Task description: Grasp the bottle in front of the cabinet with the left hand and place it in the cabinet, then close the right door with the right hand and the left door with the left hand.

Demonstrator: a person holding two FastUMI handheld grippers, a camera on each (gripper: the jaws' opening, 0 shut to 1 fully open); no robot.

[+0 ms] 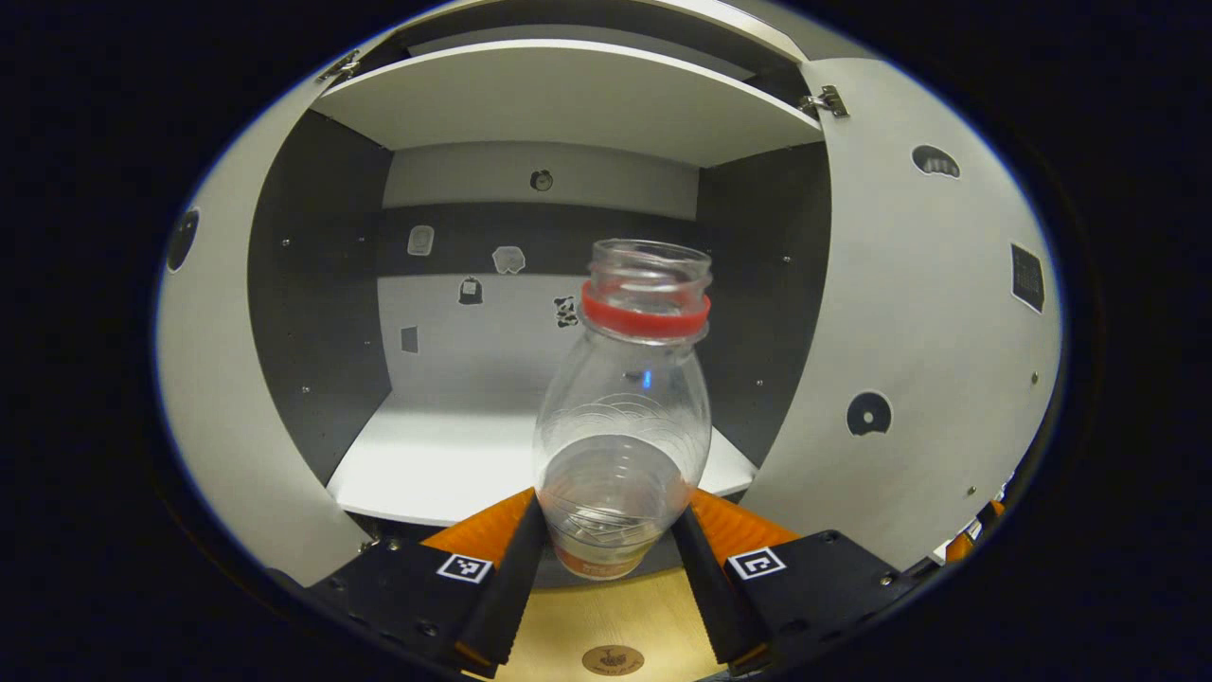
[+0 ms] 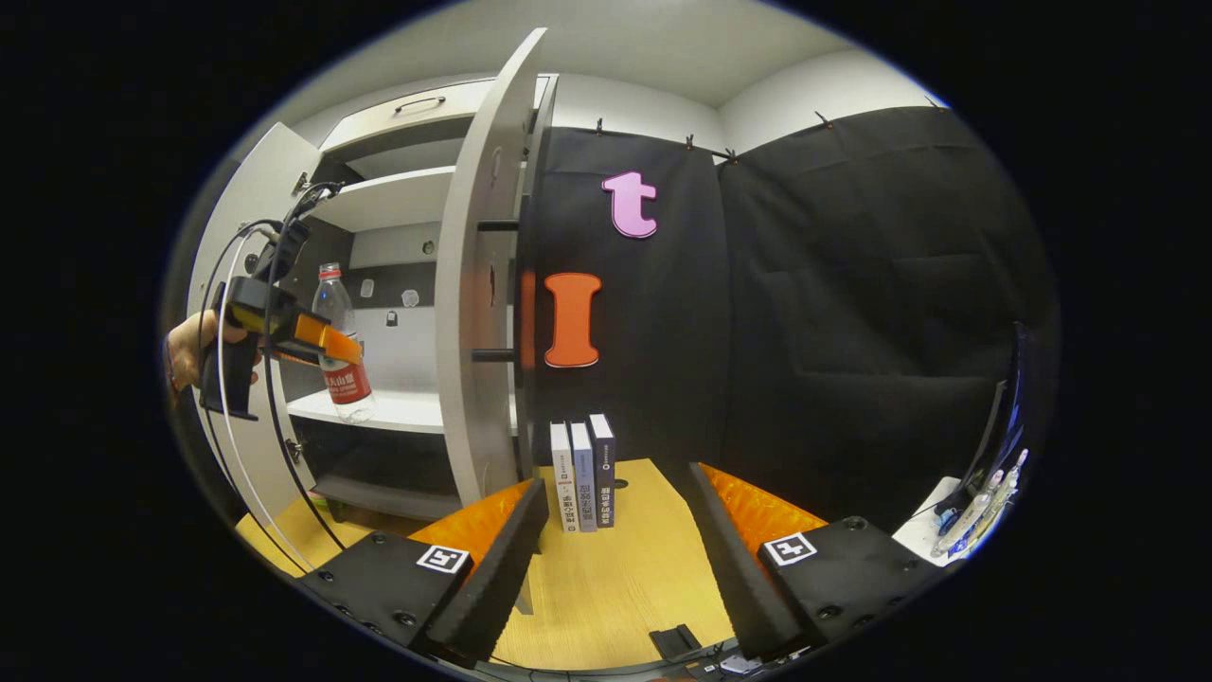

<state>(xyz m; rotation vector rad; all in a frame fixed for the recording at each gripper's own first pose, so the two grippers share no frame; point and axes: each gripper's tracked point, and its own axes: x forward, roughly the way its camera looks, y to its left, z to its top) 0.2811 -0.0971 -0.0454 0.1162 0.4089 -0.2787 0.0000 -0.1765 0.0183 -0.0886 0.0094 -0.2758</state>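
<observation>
bottle label and book spines illegible

The bottle is clear and colourless, with a red ring under its open neck and a red label low on its body. The cabinet has white shelves and dark grey inner side walls; its back wall runs in white and dark grey bands dotted with small stickers. Both doors are white, with round black marks on their inner faces. The tabletop is pale yellow wood grain. Far on it stand three books, one white and two grey-blue.
</observation>
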